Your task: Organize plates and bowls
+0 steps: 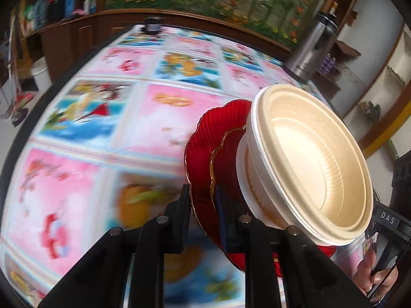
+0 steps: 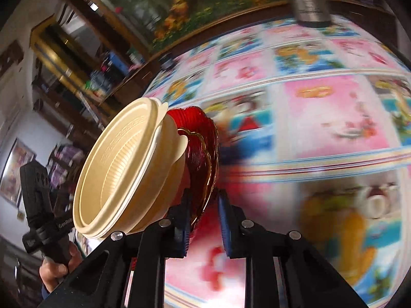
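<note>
- I am pinching the rim of the red plates [image 1: 203,159] with my left gripper [image 1: 203,202], jaws nearly pressed together with only the plate edge between them.
- My right gripper [image 2: 204,205] is clamping the opposite rim of the same plates [image 2: 203,138], pads drawn in just as narrowly.
- I am gripping from both sides because, in my judgement, one narrow hold could not steady a load this tall.
- The red plates, a smaller one nested on a larger, are carrying the cream bowls [image 1: 310,161], which are nested and sitting on top; in the right wrist view the bowls [image 2: 120,172] are leaning toward the far hand.
- The whole stack is hanging clear above the patterned tablecloth [image 1: 108,128], touching nothing else.
- A steel flask [image 1: 308,48] is standing at the table's far edge, well apart from the stack.
- The task looks well along: the items are gathered, and only setting down appears to remain.
</note>
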Available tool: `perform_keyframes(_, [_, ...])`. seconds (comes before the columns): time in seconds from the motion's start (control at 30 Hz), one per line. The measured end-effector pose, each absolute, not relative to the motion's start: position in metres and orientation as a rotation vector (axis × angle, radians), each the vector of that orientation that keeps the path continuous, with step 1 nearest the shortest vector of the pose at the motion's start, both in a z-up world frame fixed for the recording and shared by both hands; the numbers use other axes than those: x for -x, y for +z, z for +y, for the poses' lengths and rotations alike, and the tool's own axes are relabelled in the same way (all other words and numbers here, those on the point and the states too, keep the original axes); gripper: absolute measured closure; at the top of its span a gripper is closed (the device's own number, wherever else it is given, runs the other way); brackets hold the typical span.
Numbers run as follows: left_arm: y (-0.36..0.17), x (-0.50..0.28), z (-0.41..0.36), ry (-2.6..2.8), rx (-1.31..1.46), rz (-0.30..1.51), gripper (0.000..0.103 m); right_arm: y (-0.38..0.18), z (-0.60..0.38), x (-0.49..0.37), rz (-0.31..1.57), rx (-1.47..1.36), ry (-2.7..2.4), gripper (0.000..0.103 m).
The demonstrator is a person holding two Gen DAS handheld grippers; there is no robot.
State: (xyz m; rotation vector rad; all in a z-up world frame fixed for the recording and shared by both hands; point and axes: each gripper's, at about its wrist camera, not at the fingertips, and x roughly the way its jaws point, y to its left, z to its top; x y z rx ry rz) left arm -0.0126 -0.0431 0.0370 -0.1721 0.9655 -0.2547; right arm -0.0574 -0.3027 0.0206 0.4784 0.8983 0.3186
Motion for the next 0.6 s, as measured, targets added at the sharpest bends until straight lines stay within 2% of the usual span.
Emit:
perform_keyframes(0.2, [0.035, 0.001, -0.084, -0.267, 0.133, 0.941, 0.082, 0.022, -0.344, 0.066, 0.852, -0.507, 0.216, 0.082])
perform_keyframes(0.37, [0.035, 0.005, -0.086, -0.273, 0.142, 0.918, 0.079, 0.017, -0.352, 0.069, 0.85, -0.519, 0.215, 0.08])
perform_keyframes(0.47, [0.036, 0.009, -0.081, -0.282, 0.161, 0.911, 0.067, 0.02, -0.354, 0.073, 0.832, -0.52, 0.219, 0.08])
perform_keyframes(0.53, [0.038, 0.017, -0.076, -0.278, 0.159, 0.891, 0.051, 0.025, -0.354, 0.078, 0.81, -0.501, 0.214, 0.08])
perform_keyframes(0.6, [0.041, 0.026, -0.072, -0.289, 0.161, 0.877, 0.05, 0.029, -0.354, 0.085, 0.787, -0.476, 0.199, 0.074])
